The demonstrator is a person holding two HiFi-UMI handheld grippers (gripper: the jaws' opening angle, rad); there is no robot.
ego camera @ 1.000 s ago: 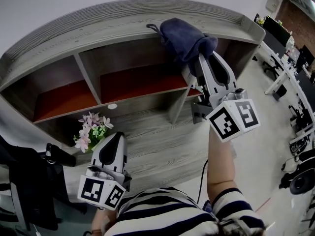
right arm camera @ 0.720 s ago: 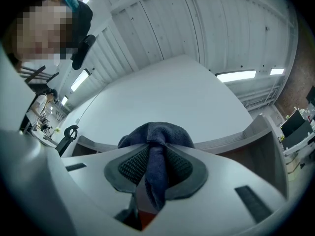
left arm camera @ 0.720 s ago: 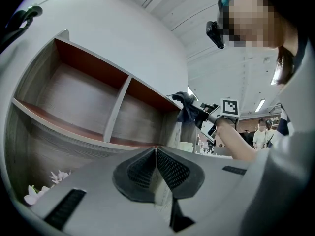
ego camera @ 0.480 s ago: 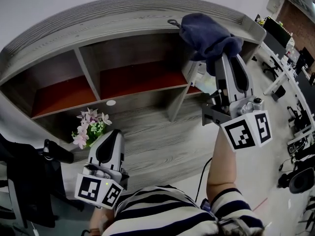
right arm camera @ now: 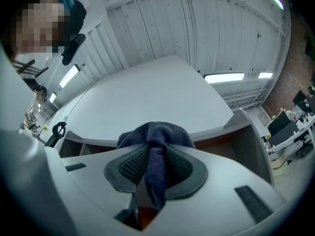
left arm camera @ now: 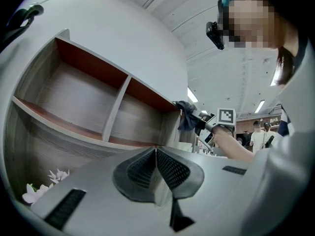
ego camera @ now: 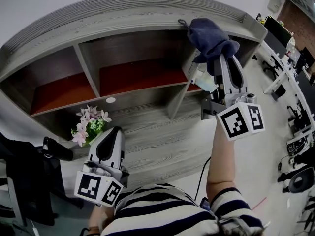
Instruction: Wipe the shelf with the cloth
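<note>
Pinching a dark blue cloth (right arm camera: 155,149) between its jaws, the right gripper (right arm camera: 156,157) is held up at the grey wooden shelf (ego camera: 123,22). A strip of the cloth hangs down between the ribbed pads, and the rest bunches out past the tips. From the head view, that bunch sits at the front edge of the shelf's top board, near its right end, with a small hanging loop pointing left. The marker cube of the right gripper faces the camera, above the person's bare forearm (ego camera: 220,161).

The left gripper (left arm camera: 156,154) has its jaws pressed together with nothing between them. It is held low, well apart from the cloth, in front of the lower wood-grain ledge of the shelf. A bunch of pink and white flowers (ego camera: 90,124) stands just beside it, toward the ledge's left end. A small white disc (ego camera: 110,100) lies farther back on the ledge, below the middle compartment.

Upright dividers split the shelf into compartments with red-brown floors. A striped shirt (ego camera: 162,213) fills the lower edge of the head view, and office desks (ego camera: 288,77) line the right side.
</note>
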